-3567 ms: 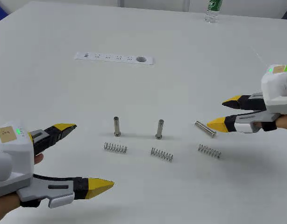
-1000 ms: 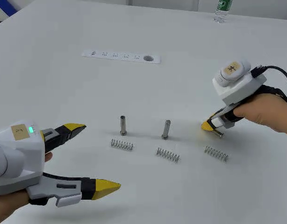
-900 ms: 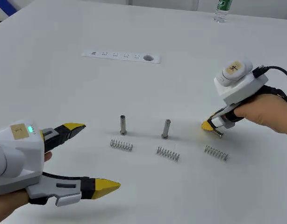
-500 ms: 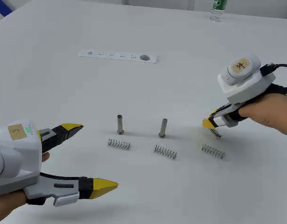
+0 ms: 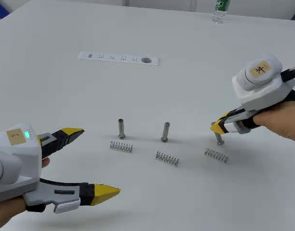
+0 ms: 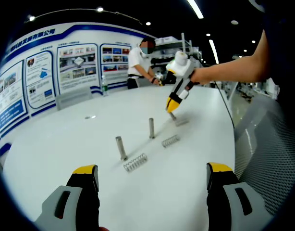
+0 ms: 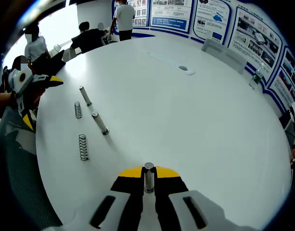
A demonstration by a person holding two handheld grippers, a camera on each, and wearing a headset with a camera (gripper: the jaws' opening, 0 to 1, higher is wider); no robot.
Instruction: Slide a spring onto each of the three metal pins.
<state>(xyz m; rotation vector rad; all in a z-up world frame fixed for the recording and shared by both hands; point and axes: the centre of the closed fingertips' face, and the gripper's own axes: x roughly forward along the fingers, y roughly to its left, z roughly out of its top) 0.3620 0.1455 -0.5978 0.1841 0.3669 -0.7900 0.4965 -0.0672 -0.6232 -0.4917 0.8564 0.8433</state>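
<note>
Two metal pins [image 5: 121,128] [image 5: 165,131] stand upright on the white table. A spring lies in front of each: left spring [image 5: 121,146], middle spring [image 5: 167,158]. My right gripper [image 5: 215,127] is shut on the top of the third pin [image 5: 217,138], which stands nearly upright with its foot on the table, just behind the third spring [image 5: 216,154]. In the right gripper view that pin [image 7: 148,177] sits clamped between the yellow tips. My left gripper [image 5: 92,162] hovers open at the near left, nothing between its fingers. In the left gripper view, both standing pins [image 6: 120,147] [image 6: 151,128] lie ahead.
A white power strip [image 5: 117,58] lies flat farther back on the table [image 5: 195,72]. A water bottle [image 5: 219,9] stands at the far edge. People stand and sit beyond the table in the gripper views.
The right gripper has come down onto the third pin, which lay flat, shut on it and tipped it up to nearly upright. The left gripper has stayed open in place.
</note>
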